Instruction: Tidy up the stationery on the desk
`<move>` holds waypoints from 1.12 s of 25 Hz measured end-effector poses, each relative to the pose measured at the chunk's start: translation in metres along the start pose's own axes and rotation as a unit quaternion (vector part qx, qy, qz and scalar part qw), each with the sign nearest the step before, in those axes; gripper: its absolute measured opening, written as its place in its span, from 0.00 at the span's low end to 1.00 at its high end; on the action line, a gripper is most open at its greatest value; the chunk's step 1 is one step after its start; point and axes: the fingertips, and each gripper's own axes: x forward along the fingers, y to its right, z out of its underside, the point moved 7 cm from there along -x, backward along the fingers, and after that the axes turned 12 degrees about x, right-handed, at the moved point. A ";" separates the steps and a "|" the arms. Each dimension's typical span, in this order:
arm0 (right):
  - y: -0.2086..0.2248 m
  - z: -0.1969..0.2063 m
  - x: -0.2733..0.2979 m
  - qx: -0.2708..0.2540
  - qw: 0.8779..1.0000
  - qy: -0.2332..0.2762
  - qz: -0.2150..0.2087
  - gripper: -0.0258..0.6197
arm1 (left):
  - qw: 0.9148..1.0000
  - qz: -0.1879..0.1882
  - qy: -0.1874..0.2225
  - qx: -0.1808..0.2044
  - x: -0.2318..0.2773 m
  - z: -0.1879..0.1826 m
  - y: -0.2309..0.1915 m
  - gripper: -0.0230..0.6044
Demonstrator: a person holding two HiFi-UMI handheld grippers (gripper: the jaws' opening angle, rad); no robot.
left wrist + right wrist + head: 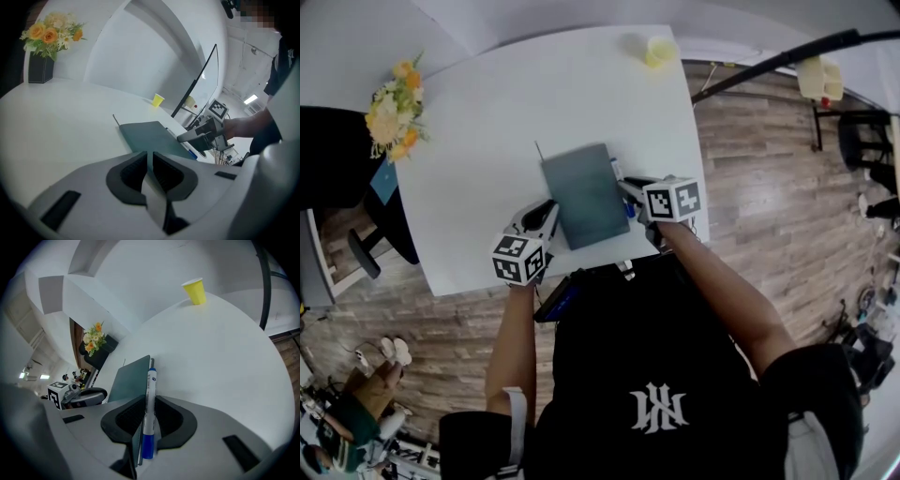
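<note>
**Right gripper bites pen and notebook edge together**

Closest to the lens in the right gripper view, the jaws are drawn in on two things at once. One is a white pen with a blue cap. The other, pressed beside it, is the thin right edge of the grey-green notebook. The left gripper is closed too, with the notebook's opposite edge running between its jaws as a narrow sliver.

The notebook lies by the middle of the table's near edge, the one against the person's body, with a gripper on either side. Whether it has left the surface cannot be told.

The likeliest trouble is the shared grip. A round pen squeezed against a flat edge probably has little to hold it. If either gripper tilts or pulls outward, the pen could roll free and drop off the near edge, which is just beside it.

The left gripper appears to hold very little of the notebook, so a lift might let that side slide out and leave the notebook swinging from the right gripper.

Pulling the two grippers apart would strain or bend the cover.

The paper cup at the far right corner and the flowers at the far left corner stand well apart from this and seem in no danger.
</note>
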 end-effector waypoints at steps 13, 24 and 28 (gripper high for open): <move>-0.007 0.002 0.002 -0.017 1.000 -0.021 -0.014 0.21 | 1.000 -0.005 -0.008 0.019 0.009 -0.007 -0.001 0.12; -0.010 0.004 0.003 -0.032 0.999 -0.025 -0.006 0.22 | 0.999 -0.029 -0.021 0.027 0.002 -0.011 -0.006 0.14; -0.008 0.004 0.002 -0.036 0.999 -0.026 -0.007 0.22 | 0.998 -0.033 -0.054 0.006 0.001 0.003 -0.012 0.17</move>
